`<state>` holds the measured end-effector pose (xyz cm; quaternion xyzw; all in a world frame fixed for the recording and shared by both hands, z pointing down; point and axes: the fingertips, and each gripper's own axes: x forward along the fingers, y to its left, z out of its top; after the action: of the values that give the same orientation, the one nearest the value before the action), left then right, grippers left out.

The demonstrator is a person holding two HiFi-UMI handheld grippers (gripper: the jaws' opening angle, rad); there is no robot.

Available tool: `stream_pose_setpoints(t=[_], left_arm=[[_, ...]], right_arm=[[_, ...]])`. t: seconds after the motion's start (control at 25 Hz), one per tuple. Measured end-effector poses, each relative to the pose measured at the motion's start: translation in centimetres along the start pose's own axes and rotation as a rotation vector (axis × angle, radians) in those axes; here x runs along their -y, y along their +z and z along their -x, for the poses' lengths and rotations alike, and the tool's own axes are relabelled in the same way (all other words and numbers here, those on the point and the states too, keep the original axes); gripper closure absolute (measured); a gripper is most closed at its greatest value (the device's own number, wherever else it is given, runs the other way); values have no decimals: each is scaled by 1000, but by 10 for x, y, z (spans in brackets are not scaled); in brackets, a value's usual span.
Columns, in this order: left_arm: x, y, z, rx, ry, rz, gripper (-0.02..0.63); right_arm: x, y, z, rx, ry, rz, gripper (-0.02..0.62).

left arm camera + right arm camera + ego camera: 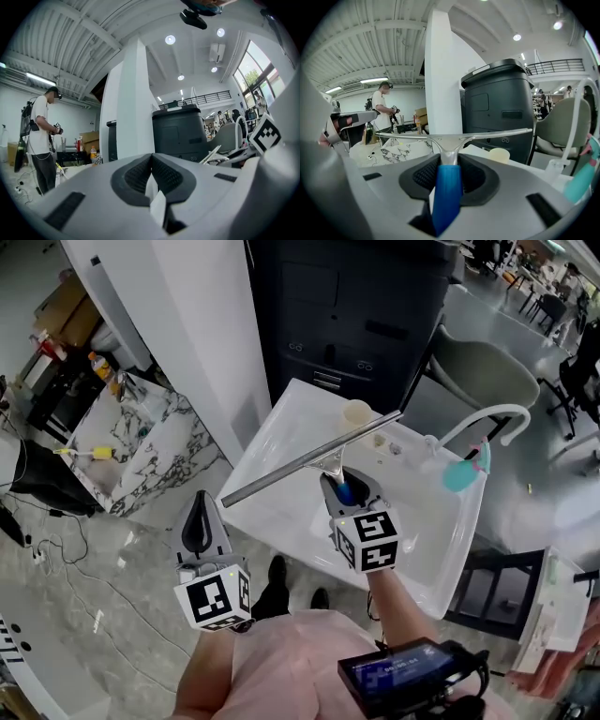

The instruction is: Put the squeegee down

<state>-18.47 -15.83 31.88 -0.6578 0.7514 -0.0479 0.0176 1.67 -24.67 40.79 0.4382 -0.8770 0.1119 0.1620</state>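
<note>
Right gripper (345, 491) clamps squeegee (300, 462) by its blue handle, over the sink (272, 442) — left gripper (199, 526) closed, empty.

You've no readable words or numbers here. The screen (398, 673) on your side of the sink (272, 451) shows print too small to make out.

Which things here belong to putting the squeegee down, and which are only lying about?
Job: squeegee, gripped by its blue handle in the right gripper; white sink under it, a likely landing place.

Lying about: beige cup, white faucet, teal object beside the faucet, left gripper (shut, empty).
</note>
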Motion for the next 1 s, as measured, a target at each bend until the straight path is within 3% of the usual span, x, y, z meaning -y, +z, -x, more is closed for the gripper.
stream_pose_setpoints(t=[1.0], left_arm=[[-39,-60,-76,-143,-41,-4,597]], right_arm=[[-4,-65,-87,-184,-9,-89,483]])
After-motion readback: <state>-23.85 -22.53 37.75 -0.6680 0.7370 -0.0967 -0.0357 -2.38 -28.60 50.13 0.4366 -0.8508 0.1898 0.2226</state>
